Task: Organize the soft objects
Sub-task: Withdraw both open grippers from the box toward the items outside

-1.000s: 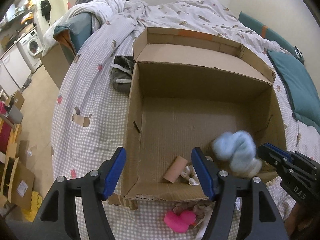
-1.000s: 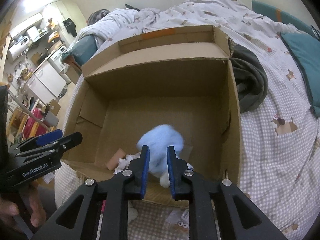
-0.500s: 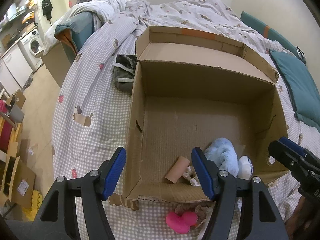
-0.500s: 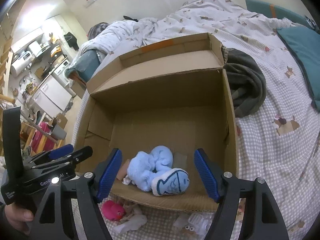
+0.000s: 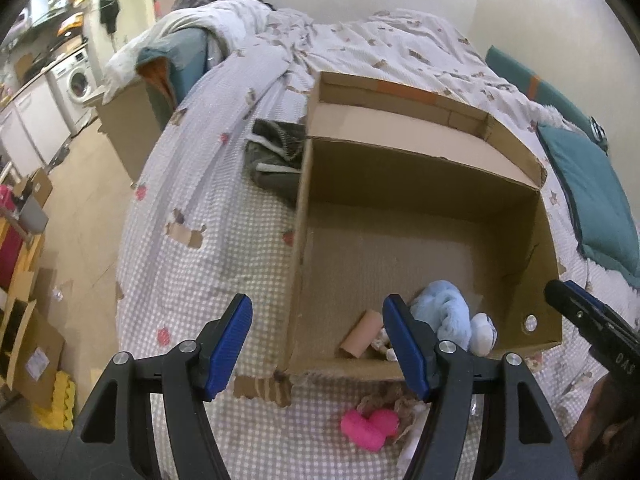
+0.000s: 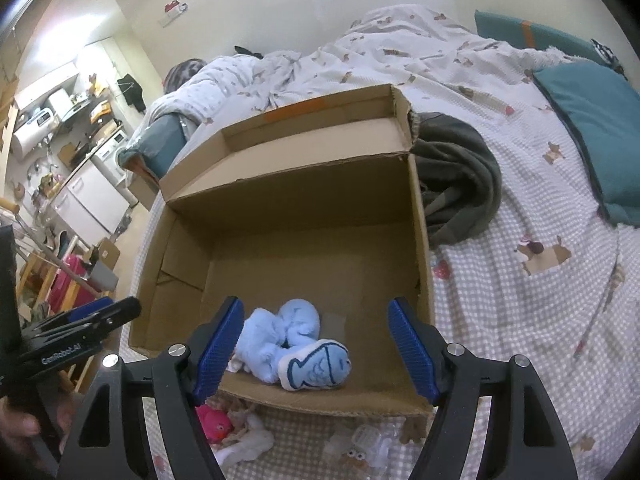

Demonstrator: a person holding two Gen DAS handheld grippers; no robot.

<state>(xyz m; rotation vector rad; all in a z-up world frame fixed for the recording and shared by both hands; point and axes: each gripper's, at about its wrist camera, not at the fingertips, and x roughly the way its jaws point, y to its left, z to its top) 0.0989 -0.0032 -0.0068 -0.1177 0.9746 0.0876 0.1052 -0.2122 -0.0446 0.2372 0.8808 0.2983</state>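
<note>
right gripper (image 6: 316, 348): fingers wide apart, holding nothing | blue plush toy (image 6: 296, 350): lies in cardboard box (image 6: 420, 240) near front wall, between and beyond the fingers | left gripper (image 5: 318, 344): fingers apart, empty | pink toy (image 5: 370, 428): on bed, probably plush

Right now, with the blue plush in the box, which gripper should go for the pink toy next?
Left, probably. The pink toy lies on the bedspread just outside the cardboard box, nearly between the open left gripper's fingers. For the open right gripper it sits off to the left, partly behind a finger.
</note>
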